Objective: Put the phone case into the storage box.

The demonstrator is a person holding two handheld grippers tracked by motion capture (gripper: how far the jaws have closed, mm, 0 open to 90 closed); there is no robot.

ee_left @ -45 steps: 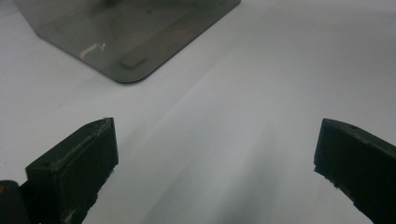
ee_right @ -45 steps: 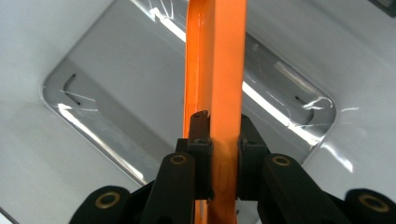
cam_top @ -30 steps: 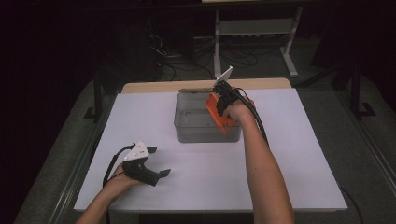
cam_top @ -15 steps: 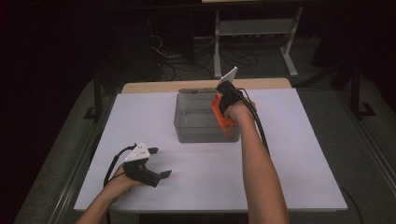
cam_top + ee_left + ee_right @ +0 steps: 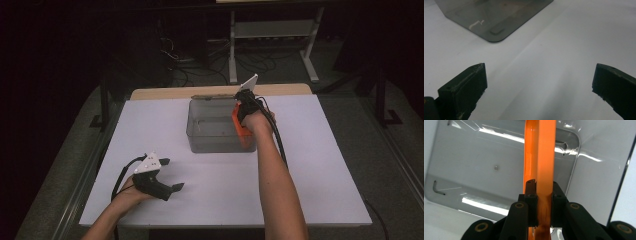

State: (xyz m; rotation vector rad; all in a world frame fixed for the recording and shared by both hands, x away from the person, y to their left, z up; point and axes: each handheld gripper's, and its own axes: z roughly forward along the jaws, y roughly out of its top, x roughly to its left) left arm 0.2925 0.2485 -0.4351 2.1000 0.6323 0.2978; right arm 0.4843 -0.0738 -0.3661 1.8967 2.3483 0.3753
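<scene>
Left hand (image 5: pixel 131 192) low at the near left of the white table (image 5: pixel 310 165), forearm coming in from the near edge, wrist level. Left gripper (image 5: pixel 169 175) lies close over the tabletop, pointing right and slightly away. Jaws stand wide apart, nothing between them; in the left gripper view both black fingers (image 5: pixel 464 90) frame bare table, with a corner of the clear bin (image 5: pixel 496 20) well ahead of the tips and to their left.

Centre: clear bin (image 5: pixel 215 135) sits on the far middle of the table, well apart from the left fingertips.

Right: right forearm stretches long from the near edge up to the bin's right end, hand (image 5: pixel 257 117) raised above the rim, wrist bent so the right gripper (image 5: pixel 242 131) points steeply down into the bin. Right gripper view: jaws clamped on a thin orange plate (image 5: pixel 539 157), pads pressing both flat faces near its near end. Plate stands on edge, running straight ahead from the fingertips over the bin floor. Whether its far edge touches the floor cannot be told. High view: orange plate (image 5: pixel 241 129) shows just under the hand, against the bin's right wall.
</scene>
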